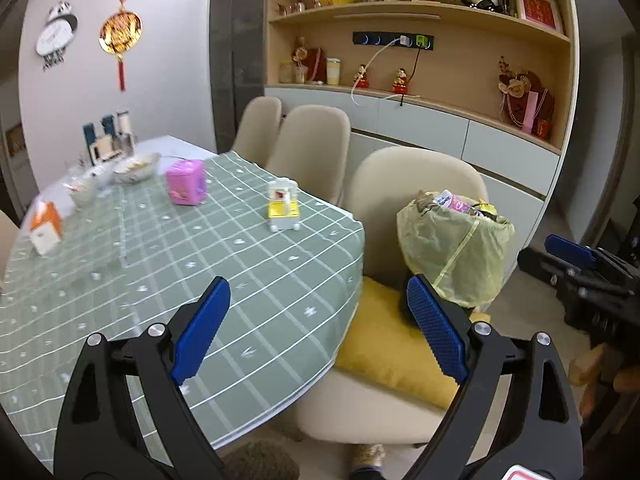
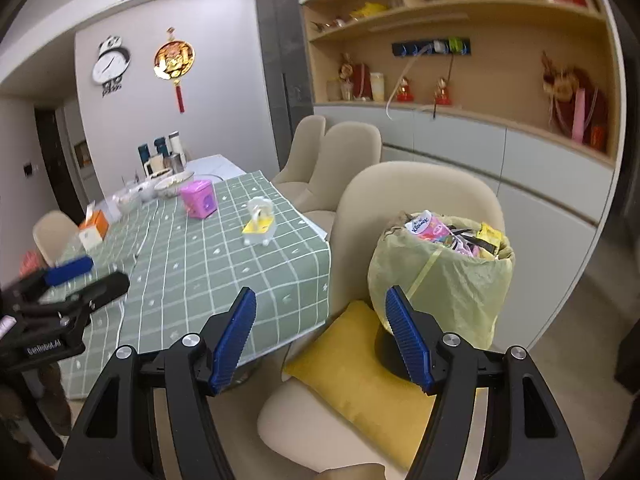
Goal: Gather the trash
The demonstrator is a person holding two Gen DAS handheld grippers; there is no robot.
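Observation:
A trash bin lined with a pale green bag stands on a yellow cushion on a beige chair. Wrappers fill it to the rim. My left gripper is open and holds nothing; it hangs over the table corner, with its right finger in front of the bin's base. My right gripper is open and holds nothing, hanging before the chair, left of the bin. On the green checked tablecloth stand a pink box and a small yellow-and-white carton.
An orange-and-white box, bowls and bottles sit at the table's far end. Two more beige chairs line the table's right side. A cabinet with shelves runs along the right wall. Bare floor lies right of the chair.

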